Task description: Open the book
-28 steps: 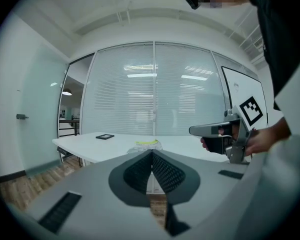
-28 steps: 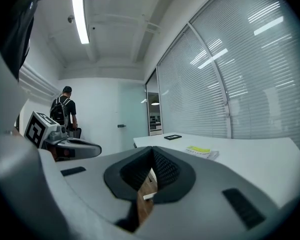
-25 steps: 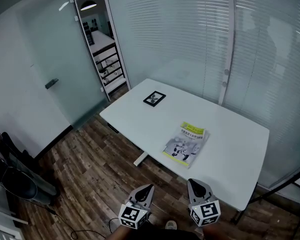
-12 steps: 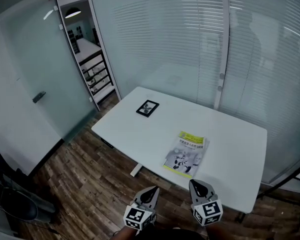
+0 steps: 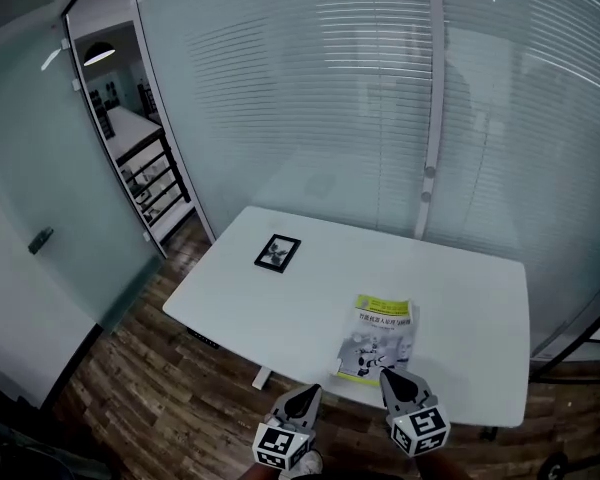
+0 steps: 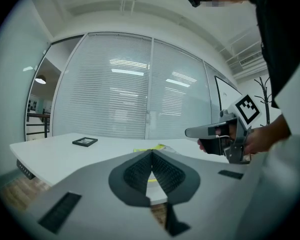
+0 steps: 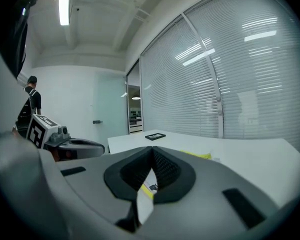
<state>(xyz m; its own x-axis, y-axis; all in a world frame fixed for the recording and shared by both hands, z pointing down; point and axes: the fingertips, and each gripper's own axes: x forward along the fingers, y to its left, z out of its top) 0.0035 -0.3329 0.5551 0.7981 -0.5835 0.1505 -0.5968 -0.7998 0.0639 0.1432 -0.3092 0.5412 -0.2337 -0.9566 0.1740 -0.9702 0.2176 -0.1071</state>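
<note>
We're holding the left gripper (image 5: 302, 398) and right gripper (image 5: 393, 380) pinched shut and empty at the counter's (image 5: 300, 298) near edge, the book (image 5: 377, 336) lying closed there just ahead, so the opening itself is all waiting.

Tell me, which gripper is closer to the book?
Right. The right gripper has its tip at the near edge of the book; the left gripper hangs farther off to the book's left.
</note>
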